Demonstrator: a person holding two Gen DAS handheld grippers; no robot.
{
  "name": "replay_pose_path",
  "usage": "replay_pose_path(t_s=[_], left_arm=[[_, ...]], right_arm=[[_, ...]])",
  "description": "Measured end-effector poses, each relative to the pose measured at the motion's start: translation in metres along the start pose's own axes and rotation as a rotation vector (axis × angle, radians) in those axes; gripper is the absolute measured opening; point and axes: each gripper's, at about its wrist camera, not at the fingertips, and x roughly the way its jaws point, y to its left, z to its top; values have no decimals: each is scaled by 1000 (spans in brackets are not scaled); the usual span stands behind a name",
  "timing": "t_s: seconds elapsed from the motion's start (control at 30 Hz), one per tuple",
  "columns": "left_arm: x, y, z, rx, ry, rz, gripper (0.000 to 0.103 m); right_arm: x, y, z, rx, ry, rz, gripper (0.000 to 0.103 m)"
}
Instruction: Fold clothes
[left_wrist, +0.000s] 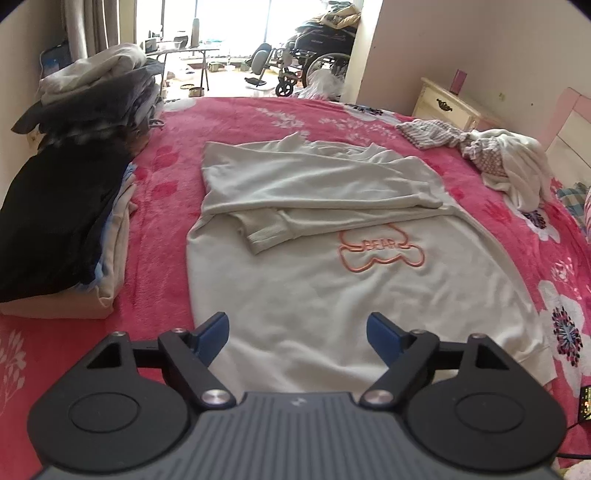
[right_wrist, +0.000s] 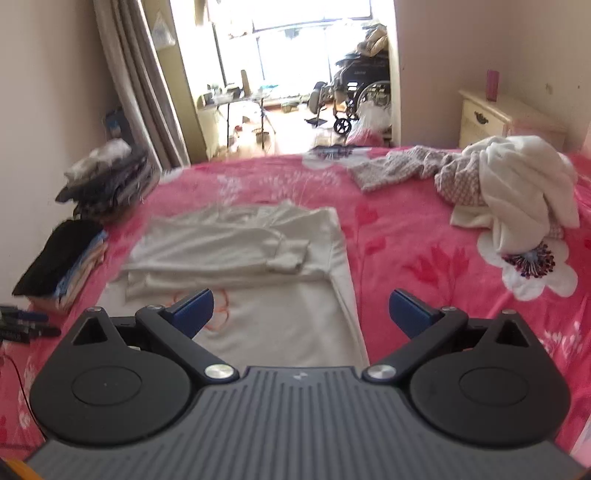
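A cream sweatshirt (left_wrist: 332, 288) lies flat on a pink floral blanket (left_wrist: 229, 122), its near hem toward the cameras. An orange outlined bear logo (left_wrist: 380, 251) shows on the chest. Both sleeves are folded across the far part of the body; one ribbed cuff (left_wrist: 266, 236) lies just left of the logo in the left wrist view.

The left gripper (left_wrist: 297, 328) hangs over the near part of the sweatshirt, its blue pads (left_wrist: 212, 334) spread wide with only flat fabric seen beyond them; nothing is gripped. The right gripper (right_wrist: 301, 310) is over the sweatshirt's right edge, its jaws as wide apart as they go and holding nothing; the left pad is seen against the cloth, the right one against bare blanket.

At the left edge of the bed stands a stack of folded clothes (left_wrist: 62, 236), black on top with pale layers under it. Farther along the left is a second pile (left_wrist: 99, 92) of grey and white garments. At the far right lies an unfolded heap (right_wrist: 517, 181), a white garment on a pink-patterned one, with a knitted piece (right_wrist: 391, 170) spread left of it. A cream nightstand (right_wrist: 491, 118) stands against the right wall with a pink cup (right_wrist: 492, 85) on it. Beyond the bed's far end, a wheelchair (left_wrist: 317, 62) sits in a bright room
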Motion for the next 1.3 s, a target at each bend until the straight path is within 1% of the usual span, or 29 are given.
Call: replay_pose_path(t_s=[0.13,0.3,0.47,0.57,0.7,0.83,0.93,1.07,1.17,1.27,1.3], left_arm=[[2,-3,0,-1,4,-2,83],[5,-4,-3,-5,18,-7,83],[6,-5,-5,-6,24,-13,84],[7,-6,-6,-5,24,-13,84],[8,-6,-7,-5,33,-14,84],[9,-8,-10,-3,39,-15,84],[10,-9,-12,-6,43,-18,84],[13,-10,-15,-9,62,-31,87],[18,-11,-27,-14,105,-37,87],[26,-8,-44,-20,166,-41,87],[29,-6,-50,-24,187,-43,86]], right_arm=[[4,2,0,31,20,-49,102],[3,4,-8,42,15,-76,102],[0,7,-15,32,-49,-96,102],[3,11,-17,3,-41,-91,102],[8,8,-20,20,-3,-10,102],[8,6,-21,46,-12,22,102],[8,3,-22,67,-10,62,102],[11,-10,-26,164,9,156,102],[14,-24,-33,257,30,221,102],[22,-34,-45,288,86,231,102],[26,-35,-50,282,113,222,102]])
